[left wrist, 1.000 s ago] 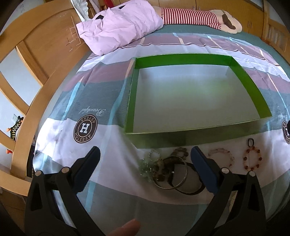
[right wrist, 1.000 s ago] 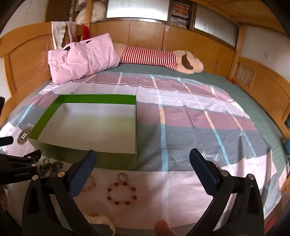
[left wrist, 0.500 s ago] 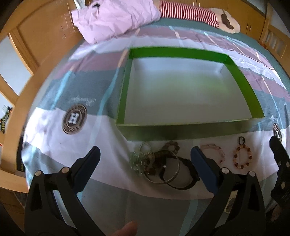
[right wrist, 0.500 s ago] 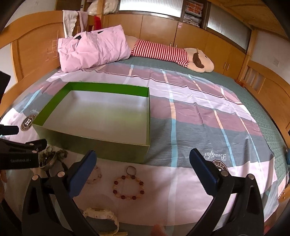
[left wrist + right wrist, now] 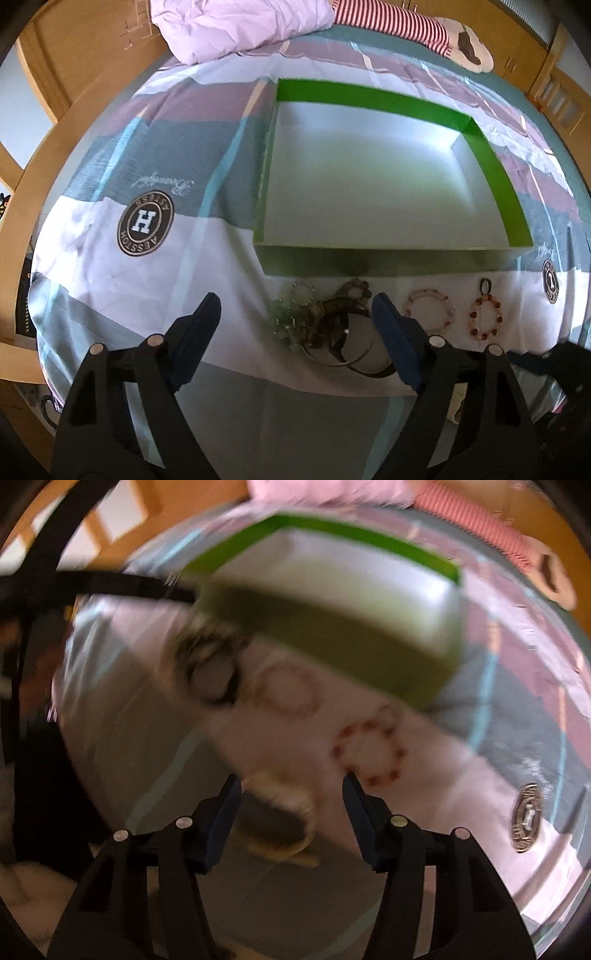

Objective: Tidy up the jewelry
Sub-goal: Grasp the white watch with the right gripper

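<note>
A green box [image 5: 484, 155] with a pale inside lies open on the bedspread. In front of it sits a tangled pile of bracelets and metal bangles [image 5: 325, 325], then a pink bead bracelet [image 5: 428, 310] and a red bead bracelet [image 5: 485, 319]. My left gripper [image 5: 295, 314] hovers over the pile, its jaws closing, nothing pressed between them. In the blurred right wrist view my right gripper [image 5: 291, 790] points down with closing jaws around a cream bracelet [image 5: 284, 812]; the pads stand apart from it. The red bead bracelet [image 5: 369, 749] lies just beyond its right finger.
A pink pillow [image 5: 240, 26] and a striped stuffed toy [image 5: 406, 26] lie at the head of the bed. A wooden bed frame [image 5: 33, 155] runs along the left. The green box [image 5: 332, 642] is close ahead of the right gripper. Part of the right gripper [image 5: 569, 365] shows at the lower right.
Both grippers' jaws have narrowed. The right gripper has dropped and tipped steeply down over the cream bracelet, its view now blurred. The left view has tilted down slightly.
</note>
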Available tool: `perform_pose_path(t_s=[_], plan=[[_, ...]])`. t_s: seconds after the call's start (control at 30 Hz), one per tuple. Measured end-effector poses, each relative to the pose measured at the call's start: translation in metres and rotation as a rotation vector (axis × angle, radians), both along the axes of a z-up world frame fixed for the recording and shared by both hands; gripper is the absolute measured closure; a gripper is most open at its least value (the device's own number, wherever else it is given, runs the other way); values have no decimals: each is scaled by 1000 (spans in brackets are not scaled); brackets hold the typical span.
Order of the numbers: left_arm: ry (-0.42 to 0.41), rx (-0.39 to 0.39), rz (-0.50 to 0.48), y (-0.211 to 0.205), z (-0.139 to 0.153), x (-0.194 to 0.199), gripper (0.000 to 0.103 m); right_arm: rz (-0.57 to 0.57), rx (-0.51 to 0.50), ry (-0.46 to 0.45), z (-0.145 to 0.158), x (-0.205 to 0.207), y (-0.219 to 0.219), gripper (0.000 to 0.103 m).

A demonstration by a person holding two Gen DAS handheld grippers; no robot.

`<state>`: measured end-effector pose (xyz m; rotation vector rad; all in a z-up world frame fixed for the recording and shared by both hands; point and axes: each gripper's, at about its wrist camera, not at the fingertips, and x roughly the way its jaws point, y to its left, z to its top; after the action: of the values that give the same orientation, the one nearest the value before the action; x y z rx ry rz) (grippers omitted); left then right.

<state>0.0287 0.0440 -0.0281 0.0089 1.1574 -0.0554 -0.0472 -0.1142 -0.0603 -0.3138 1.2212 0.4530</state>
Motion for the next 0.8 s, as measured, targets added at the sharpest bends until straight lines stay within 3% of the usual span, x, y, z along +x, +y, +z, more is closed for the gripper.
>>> perform_pose_path(t_s=[0.1,0.2,0.33,0.47,0.53,0.63,0.73,0.8], plan=[[31,-20,-25,-4,-6,0,18,0,-50,27,-16,-4,6,44],[78,-55,-56,-9,-15,0,17,-28,-102,43,-31,-2,10,74],[106,-59,-42,-8,-22,3,17,-69,-73,-1,-26,-1,9,89],[155,-95,-26,1,-31,5,19,-134,-78,-91,-18,-1,4,92],[181,-102,-25,2,-37,7,35,-176,-67,-116,-14,-2,0,92],[206,-99,-11,5,-44,10,49,-231,-39,-141,-4,-1,-11,92],[200,-114,27,14,-45,14,48,-272,-26,-162,9,2,-29,92],[167,-74,83,25,-41,17,48,-279,-26,-166,12,9,-33,92]])
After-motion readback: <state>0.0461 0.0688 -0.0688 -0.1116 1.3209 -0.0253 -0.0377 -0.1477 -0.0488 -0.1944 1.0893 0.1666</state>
